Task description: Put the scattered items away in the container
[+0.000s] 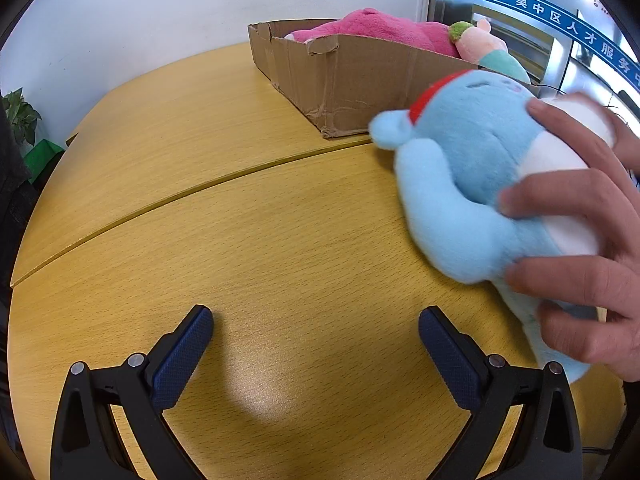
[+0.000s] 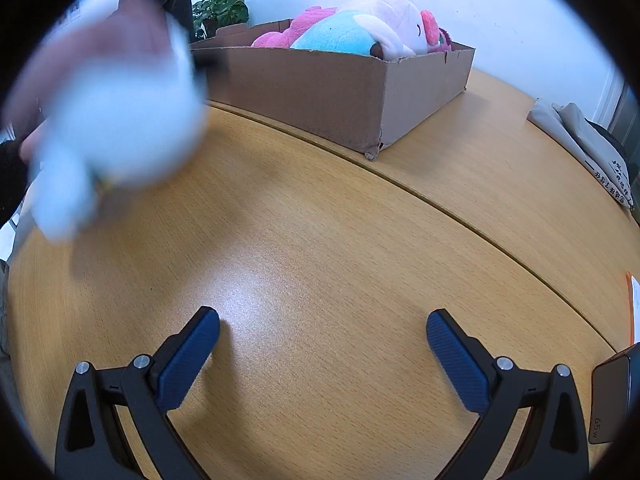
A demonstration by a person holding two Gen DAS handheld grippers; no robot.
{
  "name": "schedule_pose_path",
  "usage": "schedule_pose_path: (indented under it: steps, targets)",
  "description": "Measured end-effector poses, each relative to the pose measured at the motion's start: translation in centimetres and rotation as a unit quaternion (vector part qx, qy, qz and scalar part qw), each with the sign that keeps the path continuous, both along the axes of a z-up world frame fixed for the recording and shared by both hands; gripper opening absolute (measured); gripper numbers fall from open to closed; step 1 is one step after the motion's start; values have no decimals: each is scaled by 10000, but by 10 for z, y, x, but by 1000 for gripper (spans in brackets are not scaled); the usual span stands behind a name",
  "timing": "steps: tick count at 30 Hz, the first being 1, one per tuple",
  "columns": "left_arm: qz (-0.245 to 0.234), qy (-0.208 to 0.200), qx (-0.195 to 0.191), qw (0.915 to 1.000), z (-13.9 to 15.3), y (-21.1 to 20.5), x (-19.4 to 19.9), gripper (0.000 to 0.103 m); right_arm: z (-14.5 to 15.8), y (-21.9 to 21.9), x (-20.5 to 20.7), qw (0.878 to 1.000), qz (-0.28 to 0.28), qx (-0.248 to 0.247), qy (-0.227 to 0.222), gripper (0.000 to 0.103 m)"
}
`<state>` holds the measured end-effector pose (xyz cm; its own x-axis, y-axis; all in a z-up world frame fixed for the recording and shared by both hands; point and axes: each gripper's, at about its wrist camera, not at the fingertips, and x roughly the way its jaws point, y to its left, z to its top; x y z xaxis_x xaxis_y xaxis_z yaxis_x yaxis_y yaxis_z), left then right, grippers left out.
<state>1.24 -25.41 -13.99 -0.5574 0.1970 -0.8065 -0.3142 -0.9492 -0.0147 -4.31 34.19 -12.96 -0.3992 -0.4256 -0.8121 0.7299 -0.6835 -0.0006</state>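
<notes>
A light blue plush toy (image 1: 472, 184) with a red collar and white belly is held by a person's bare hand (image 1: 580, 248) at the right of the left wrist view, just above the wooden table (image 1: 248, 208). In the right wrist view the same toy (image 2: 116, 128) is a blur at the upper left. A cardboard box (image 1: 352, 80) at the back holds a pink plush (image 1: 380, 30) and a pastel plush (image 2: 384, 20). My left gripper (image 1: 316, 332) is open over bare table. My right gripper (image 2: 323, 334) is open too, nothing between its fingers.
A potted plant (image 1: 20, 116) stands at the left table edge, by the wall. Grey bags (image 2: 580, 140) lie at the right. A dark charger block (image 2: 612, 392) and an orange-edged sheet (image 2: 634, 300) sit at the table's near right. A seam (image 1: 180, 196) runs across the tabletop.
</notes>
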Motion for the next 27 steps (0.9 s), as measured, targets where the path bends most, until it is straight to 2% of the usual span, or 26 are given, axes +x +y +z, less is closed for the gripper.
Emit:
schedule_pose_path:
  steps: [27]
  targets:
    - [8,0,2,10000,5,-1,6,103,0,0,0,10000,-2,1,2,103]
